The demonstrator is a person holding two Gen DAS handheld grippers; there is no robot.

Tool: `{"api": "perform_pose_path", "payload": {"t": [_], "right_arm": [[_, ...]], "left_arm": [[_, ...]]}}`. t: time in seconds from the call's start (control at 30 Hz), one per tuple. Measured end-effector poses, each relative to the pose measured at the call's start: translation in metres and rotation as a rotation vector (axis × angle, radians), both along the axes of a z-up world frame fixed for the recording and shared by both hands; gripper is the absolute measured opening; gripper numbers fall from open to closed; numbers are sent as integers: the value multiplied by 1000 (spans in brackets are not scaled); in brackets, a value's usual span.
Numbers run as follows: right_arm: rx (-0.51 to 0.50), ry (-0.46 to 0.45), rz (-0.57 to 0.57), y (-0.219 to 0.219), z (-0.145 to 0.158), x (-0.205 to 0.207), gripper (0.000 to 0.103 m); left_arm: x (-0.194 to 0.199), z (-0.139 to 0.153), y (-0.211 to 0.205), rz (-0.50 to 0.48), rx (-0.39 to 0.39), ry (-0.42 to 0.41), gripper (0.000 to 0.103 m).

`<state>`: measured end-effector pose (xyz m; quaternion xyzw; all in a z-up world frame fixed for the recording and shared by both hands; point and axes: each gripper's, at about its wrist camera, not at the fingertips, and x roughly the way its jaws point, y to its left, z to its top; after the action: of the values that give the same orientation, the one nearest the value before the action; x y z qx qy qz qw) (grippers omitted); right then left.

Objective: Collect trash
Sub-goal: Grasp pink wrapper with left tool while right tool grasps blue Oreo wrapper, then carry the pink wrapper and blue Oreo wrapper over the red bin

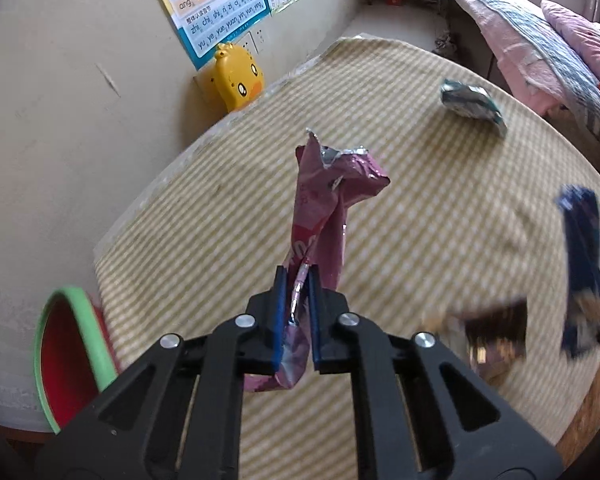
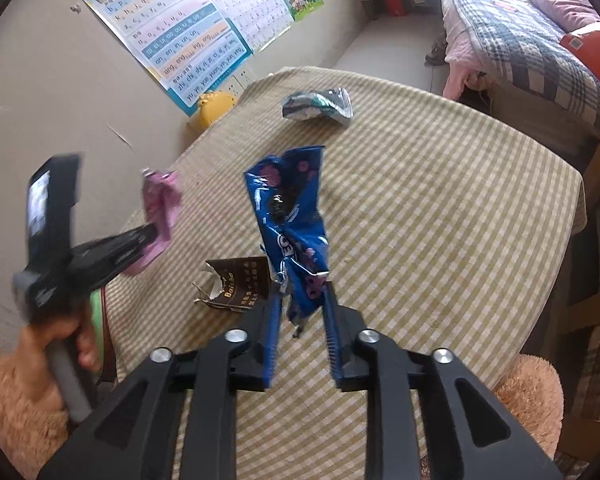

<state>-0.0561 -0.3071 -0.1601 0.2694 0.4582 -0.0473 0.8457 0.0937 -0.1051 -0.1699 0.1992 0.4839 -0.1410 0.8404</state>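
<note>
My left gripper has its jaws clamped on a crumpled pink wrapper, held above the tabletop near its left edge. My right gripper has its jaws narrow with a blue wrapper standing between them; I cannot tell whether the pads press on it. A brown wrapper lies on the checked cloth near the front edge. A teal wrapper lies near the far edge. A red bin with a green rim stands beside the left edge.
</note>
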Motion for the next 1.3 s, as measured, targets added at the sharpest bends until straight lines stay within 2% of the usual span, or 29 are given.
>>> {"api": "perform_pose_path", "payload": {"t": [0.07, 0.13, 0.2, 0.27, 0.33, 0.4, 0.53, 0.77, 0.83, 0.87, 0.97, 1.07, 1.3], "right_arm": [[2, 15, -2, 0, -4, 1, 33], [6, 22, -9, -1, -7, 1, 47], [11, 26, -16, -2, -7, 0, 55], [8, 17, -21, -3, -5, -1, 57], [-3, 5, -27, -4, 0, -2, 63], [-15, -4, -30, -5, 3, -3, 65], [1, 12, -28, -10, -1, 4, 65], [96, 60, -27, -14, -22, 20, 65], [94, 75, -16, -10, -27, 22, 65], [93, 81, -12, -9, -28, 22, 65], [99, 94, -11, -6, -33, 22, 65], [100, 95, -14, -5, -34, 21, 65], [91, 96, -9, -2, -33, 24, 65]], "left_arm": [[-11, -1, 10, 0, -1, 17, 11], [-18, -3, 17, 5, -4, 29, 11], [-23, -8, 23, 12, -7, 38, 19], [-26, -12, 26, 23, -14, 55, 27], [-29, -14, 27, 33, -26, 61, 36], [-29, -15, 28, 40, -34, 53, 51], [-27, -18, 26, 38, -29, 56, 55], [-26, -30, 21, 34, -20, 90, 54], [-27, -31, 20, 33, -17, 88, 43], [-28, -32, 20, 32, -9, 89, 27], [-29, -28, 22, 42, -16, 84, 17], [-34, -12, 24, 48, -32, 38, 16], [-46, 46, 25, 42, -94, -109, 16]]}}
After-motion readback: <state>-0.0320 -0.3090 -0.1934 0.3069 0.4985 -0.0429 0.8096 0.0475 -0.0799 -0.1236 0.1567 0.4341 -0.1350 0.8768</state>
